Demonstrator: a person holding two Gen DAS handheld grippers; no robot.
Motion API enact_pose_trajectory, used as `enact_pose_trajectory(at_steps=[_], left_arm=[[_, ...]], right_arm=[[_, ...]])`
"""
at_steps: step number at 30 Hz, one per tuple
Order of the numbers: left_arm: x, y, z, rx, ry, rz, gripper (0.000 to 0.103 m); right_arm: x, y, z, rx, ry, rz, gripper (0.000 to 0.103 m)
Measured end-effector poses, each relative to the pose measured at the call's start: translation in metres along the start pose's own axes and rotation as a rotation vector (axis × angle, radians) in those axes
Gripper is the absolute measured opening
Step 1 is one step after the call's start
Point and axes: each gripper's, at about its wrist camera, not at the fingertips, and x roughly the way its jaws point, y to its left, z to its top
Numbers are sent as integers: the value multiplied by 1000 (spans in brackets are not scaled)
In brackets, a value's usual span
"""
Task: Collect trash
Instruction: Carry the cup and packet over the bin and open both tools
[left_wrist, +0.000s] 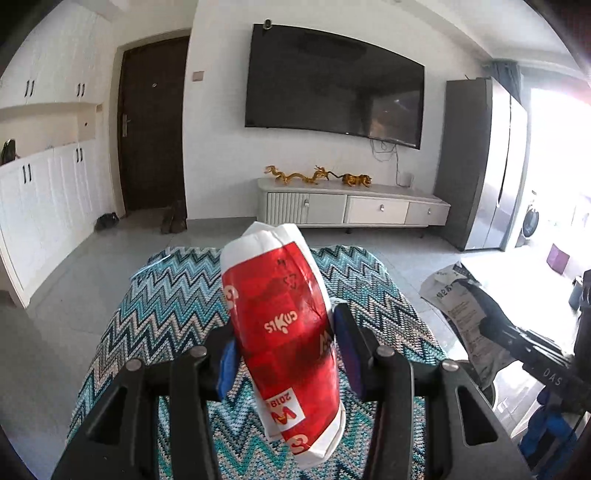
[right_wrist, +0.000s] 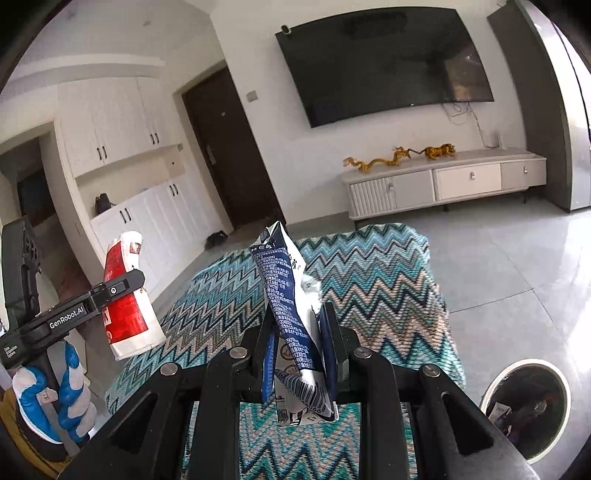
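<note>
My left gripper (left_wrist: 286, 343) is shut on a crushed red and white paper cup (left_wrist: 284, 325) and holds it above the zigzag-patterned table cover (left_wrist: 166, 302). The cup also shows in the right wrist view (right_wrist: 125, 295), held up at the left. My right gripper (right_wrist: 297, 354) is shut on a crumpled blue and white wrapper (right_wrist: 288, 314) above the same cover (right_wrist: 388, 288). In the left wrist view that wrapper (left_wrist: 458, 299) hangs at the right edge. A round trash bin (right_wrist: 524, 402) with some trash inside stands on the floor at my lower right.
A wall TV (left_wrist: 332, 81) hangs over a low white cabinet (left_wrist: 351, 203) with golden figurines. A dark door (left_wrist: 151, 129) and white cupboards (left_wrist: 44, 192) are at the left. A tall grey fridge (left_wrist: 484, 162) stands at the right. Grey tiled floor surrounds the table.
</note>
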Motion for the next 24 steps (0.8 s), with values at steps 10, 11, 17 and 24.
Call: enact_pose_trajectory(at_steps=[10,11,17,24], left_arm=[[35,-78,12,133,29,-61,45],[39,-85,12,144,35,-71,45],[79,-162,7,252,108,-165,45],[133,-257,-14,341,248,-316,45]], right_arm=[[-34,-66,-11,111,-57,-57,22],[-37,-75,-13,126,-62,-68,22],[-58,-145,-34,244,-84,-164,22],[-64,-222,-62,353,-37,-315,22]])
